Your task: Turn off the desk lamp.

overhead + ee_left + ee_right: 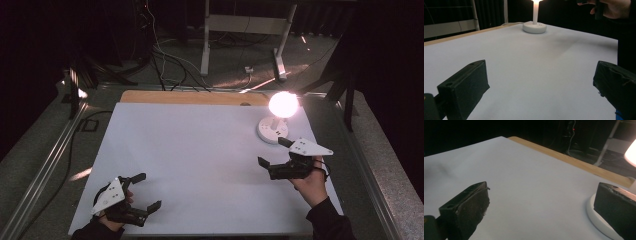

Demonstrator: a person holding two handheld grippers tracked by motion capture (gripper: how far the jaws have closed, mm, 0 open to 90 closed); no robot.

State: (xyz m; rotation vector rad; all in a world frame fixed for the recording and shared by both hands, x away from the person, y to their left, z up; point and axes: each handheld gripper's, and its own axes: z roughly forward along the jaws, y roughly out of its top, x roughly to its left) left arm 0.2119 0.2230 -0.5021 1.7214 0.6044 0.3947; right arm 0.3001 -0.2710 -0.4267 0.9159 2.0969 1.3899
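The lit lamp (278,116) is glowing at the worktop's (200,165) far right corner, untouched, while the right gripper (273,153) is hovering just beside its base, jaws released, and the left gripper (148,190) is idling well apart, likewise released.

White sheet (200,160) covers wooden tabletop (195,97); cables (170,65) and metal stand legs (205,45) on floor behind.
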